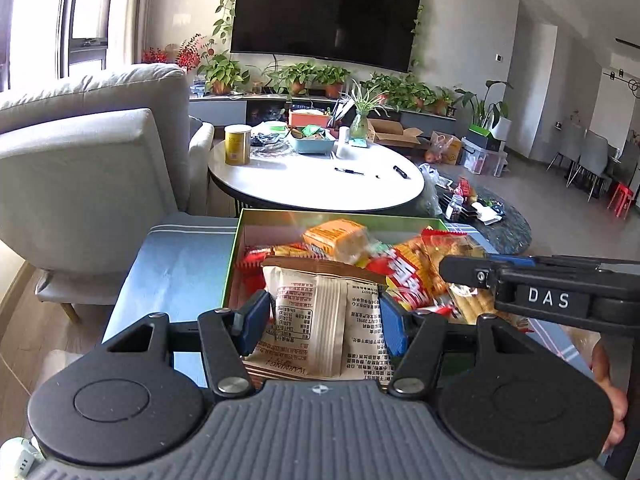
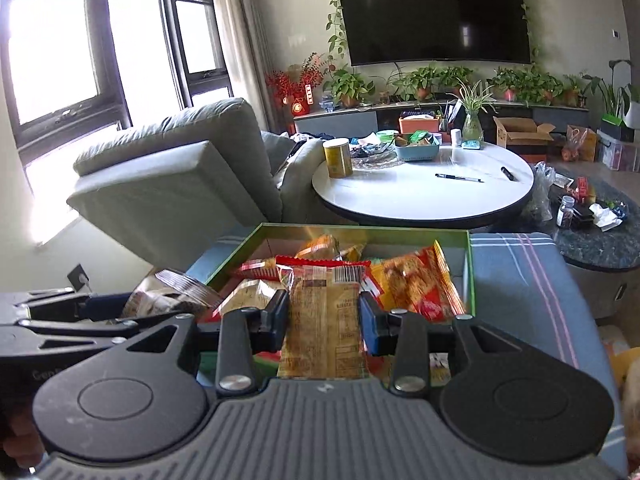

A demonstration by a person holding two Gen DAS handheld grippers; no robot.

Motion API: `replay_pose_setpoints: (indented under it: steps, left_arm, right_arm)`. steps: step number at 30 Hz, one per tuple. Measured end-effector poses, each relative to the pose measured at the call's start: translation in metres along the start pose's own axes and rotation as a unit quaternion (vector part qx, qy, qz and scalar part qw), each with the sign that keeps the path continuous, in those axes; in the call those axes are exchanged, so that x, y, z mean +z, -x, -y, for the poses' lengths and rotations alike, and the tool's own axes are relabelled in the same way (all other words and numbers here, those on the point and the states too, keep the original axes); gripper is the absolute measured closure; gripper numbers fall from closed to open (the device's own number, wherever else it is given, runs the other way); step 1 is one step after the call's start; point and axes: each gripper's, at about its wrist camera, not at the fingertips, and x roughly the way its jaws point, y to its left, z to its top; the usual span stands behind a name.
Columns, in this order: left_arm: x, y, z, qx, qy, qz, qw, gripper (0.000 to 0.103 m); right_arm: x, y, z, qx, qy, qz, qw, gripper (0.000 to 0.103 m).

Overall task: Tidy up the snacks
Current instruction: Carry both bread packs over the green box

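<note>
- Jaws of the left gripper (image 1: 322,320) are clamping a cream packet (image 1: 316,312), matte, with a centre seam and printed text.
- Jaws of the right gripper (image 2: 324,320) are gripping a tan packet (image 2: 324,320), glossy, barcode at its top.
- Both grippers are tilting downward over the green box (image 2: 471,272), a rectangular box holding crinkled red and orange snack packets (image 2: 412,284) and sitting on a striped blue cloth (image 2: 520,280).
</note>
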Motion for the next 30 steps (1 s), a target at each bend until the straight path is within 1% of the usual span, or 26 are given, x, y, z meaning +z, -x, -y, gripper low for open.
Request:
replay_pose_setpoints:
  steps: [2, 7, 10, 14, 21, 30]
  left_arm:
    - [0.004, -0.01, -0.003, 0.001, 0.002, -0.003, 1.0, 0.048]
    - [0.008, -0.032, -0.011, 0.007, 0.007, -0.012, 0.9999, 0.048]
    - [0.009, -0.043, -0.014, 0.007, 0.011, -0.015, 0.9998, 0.048]
    - [0.01, -0.055, -0.017, 0.005, 0.013, -0.019, 0.9997, 0.048]
    - [0.009, -0.07, -0.021, 0.005, 0.016, -0.028, 0.9995, 0.048]
    - [0.006, -0.078, -0.02, 0.001, 0.013, -0.032, 0.9994, 0.047]
  right_arm:
    - [0.004, -0.006, 0.0, -0.004, -0.008, 0.005, 1.0, 0.025]
    - [0.008, -0.02, -0.005, -0.023, 0.002, 0.013, 1.0, 0.025]
    - [0.011, -0.03, -0.003, -0.018, -0.006, 0.011, 1.0, 0.025]
    - [0.013, -0.04, -0.006, -0.018, 0.001, 0.01, 1.0, 0.025]
    - [0.011, -0.059, -0.004, -0.01, -0.006, -0.005, 1.0, 0.025]
    - [0.011, -0.069, -0.004, -0.008, -0.017, -0.014, 1.0, 0.025]
